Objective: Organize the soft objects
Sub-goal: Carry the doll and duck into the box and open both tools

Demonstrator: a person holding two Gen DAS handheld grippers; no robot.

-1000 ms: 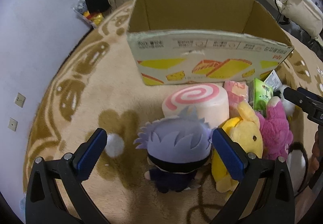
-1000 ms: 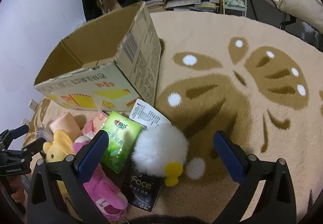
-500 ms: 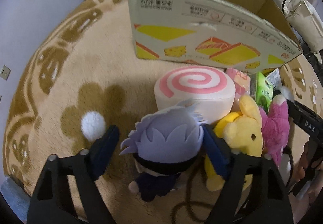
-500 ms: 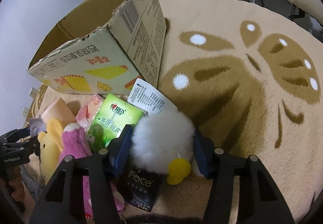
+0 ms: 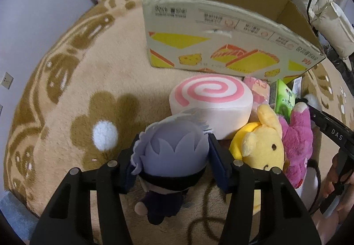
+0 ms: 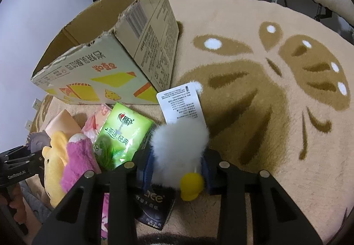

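Observation:
In the left wrist view my left gripper (image 5: 172, 156) is shut on the head of a grey-haired plush doll (image 5: 170, 147) that rests on the rug. Behind it lie a pink-swirl roll cushion (image 5: 210, 99), a yellow bear plush (image 5: 261, 147) and a pink plush (image 5: 296, 134). In the right wrist view my right gripper (image 6: 177, 165) is shut on a white fluffy duck plush (image 6: 179, 147) with a yellow beak. An open cardboard box (image 5: 221, 30) stands beyond the pile; it also shows in the right wrist view (image 6: 110, 57).
A green tissue pack (image 6: 121, 134), a pink pack (image 6: 97, 119), a white label card (image 6: 181, 101) and a black packet (image 6: 152, 207) lie among the plush toys. The beige patterned rug (image 6: 265, 90) spreads right. Shelves and a cart stand at the back.
Both grippers moved forward and closed: the left onto the grey-haired doll's head, the right onto the white duck plush. Both were open a second ago.

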